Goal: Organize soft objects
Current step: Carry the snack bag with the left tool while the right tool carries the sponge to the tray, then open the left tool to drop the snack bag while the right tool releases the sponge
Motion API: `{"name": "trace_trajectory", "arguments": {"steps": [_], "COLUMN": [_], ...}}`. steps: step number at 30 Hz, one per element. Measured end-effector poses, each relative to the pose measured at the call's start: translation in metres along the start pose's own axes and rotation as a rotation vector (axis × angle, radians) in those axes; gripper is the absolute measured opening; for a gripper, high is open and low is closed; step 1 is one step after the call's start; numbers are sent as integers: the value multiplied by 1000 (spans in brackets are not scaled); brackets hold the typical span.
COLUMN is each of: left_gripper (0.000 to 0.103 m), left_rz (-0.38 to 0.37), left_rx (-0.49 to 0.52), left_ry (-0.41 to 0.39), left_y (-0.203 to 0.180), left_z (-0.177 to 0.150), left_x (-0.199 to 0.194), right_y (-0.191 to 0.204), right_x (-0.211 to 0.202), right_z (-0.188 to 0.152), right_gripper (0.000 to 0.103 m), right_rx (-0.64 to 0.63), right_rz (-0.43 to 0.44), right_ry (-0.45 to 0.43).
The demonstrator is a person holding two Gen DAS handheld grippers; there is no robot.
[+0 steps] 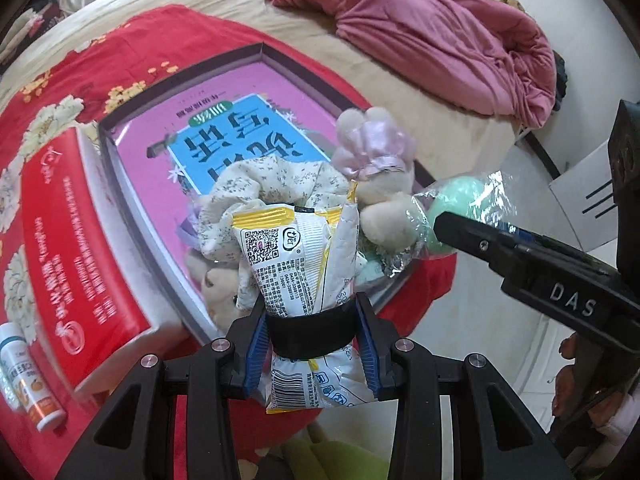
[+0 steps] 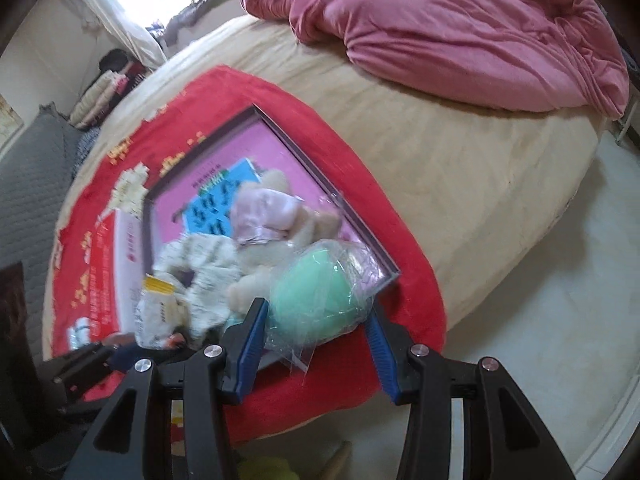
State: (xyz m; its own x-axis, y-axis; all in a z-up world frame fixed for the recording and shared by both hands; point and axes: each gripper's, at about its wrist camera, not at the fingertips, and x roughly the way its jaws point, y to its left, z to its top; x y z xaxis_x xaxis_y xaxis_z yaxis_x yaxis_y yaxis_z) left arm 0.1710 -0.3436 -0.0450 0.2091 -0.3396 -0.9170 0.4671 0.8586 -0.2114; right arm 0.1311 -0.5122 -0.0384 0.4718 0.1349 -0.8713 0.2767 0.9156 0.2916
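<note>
My left gripper point(image 1: 311, 328) is shut on a white and yellow snack packet point(image 1: 298, 256), held just above the near edge of a pink box lid tray point(image 1: 144, 200). In the tray lie a floral cloth point(image 1: 276, 184) and a cream plush toy with a lilac bow point(image 1: 376, 160). My right gripper point(image 2: 316, 320) is shut on a green soft ball in a clear bag point(image 2: 316, 300), over the tray's near right corner point(image 2: 384, 264). The plush point(image 2: 272, 216), the cloth point(image 2: 200, 256) and the packet point(image 2: 156, 312) also show in the right wrist view.
The tray sits on a red flowered blanket point(image 1: 80, 64) over a beige bed point(image 2: 440, 152). A red box point(image 1: 76, 256) lies left of the tray, a small orange-capped bottle point(image 1: 28, 380) beside it. A pink quilt point(image 2: 460, 28) is heaped at the far side. White floor point(image 2: 540, 340) lies right.
</note>
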Motion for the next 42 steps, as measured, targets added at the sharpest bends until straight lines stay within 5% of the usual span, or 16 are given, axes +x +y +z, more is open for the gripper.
{"name": "trace_trajectory", "arguments": {"steps": [18, 30, 42], "left_gripper": [41, 41, 51], "left_rz": [10, -5, -4], "left_rx": [-23, -25, -27], "left_ry": [2, -9, -18], "left_y": [18, 17, 16], "left_z": [24, 17, 13], "left_x": [23, 14, 4], "right_y": [6, 14, 4], "right_x": [39, 31, 7], "right_z": [15, 13, 15], "right_gripper": [49, 64, 65], "right_rx": [-76, -130, -119], "right_rz": [-63, -87, -102], "right_ry": [24, 0, -38]}}
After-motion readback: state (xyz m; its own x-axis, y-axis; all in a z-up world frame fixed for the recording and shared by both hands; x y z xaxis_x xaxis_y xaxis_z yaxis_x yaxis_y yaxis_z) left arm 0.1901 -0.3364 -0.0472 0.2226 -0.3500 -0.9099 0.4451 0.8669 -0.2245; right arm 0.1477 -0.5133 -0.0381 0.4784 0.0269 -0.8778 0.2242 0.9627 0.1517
